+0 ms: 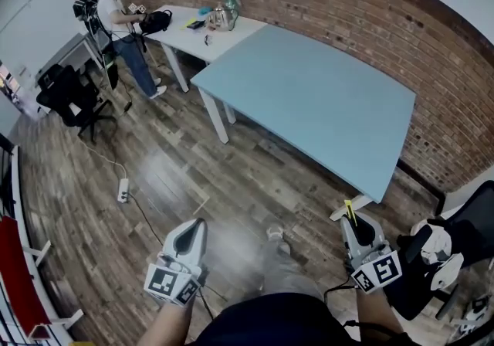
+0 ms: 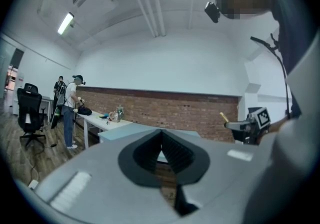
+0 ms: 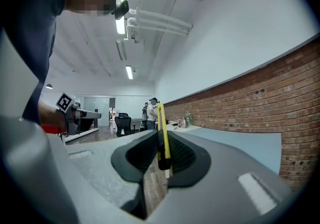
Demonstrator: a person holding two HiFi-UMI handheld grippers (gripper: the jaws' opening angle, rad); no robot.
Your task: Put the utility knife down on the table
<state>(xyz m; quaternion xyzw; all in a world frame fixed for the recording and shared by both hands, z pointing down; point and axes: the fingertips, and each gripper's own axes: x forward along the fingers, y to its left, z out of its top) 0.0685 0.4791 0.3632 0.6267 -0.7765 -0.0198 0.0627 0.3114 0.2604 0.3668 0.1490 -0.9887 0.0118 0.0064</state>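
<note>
Blue table (image 1: 309,97): top bare edge to edge, open to approach from the wood floor (image 1: 162,174) along its near long side and near corner. Its far long side is shut in by the brick wall (image 1: 332,5), and its far end adjoins the white table (image 1: 185,34), which carries a cluster of small items (image 1: 220,16) and a black bag (image 1: 157,22). Floor obstacles: a person (image 1: 120,24) standing at the white table, a black office chair (image 1: 69,97) well apart to the left, a power strip (image 1: 122,191) with its cable trailing across the boards, and a second black chair (image 1: 475,217) near the blue table's near right corner.
</note>
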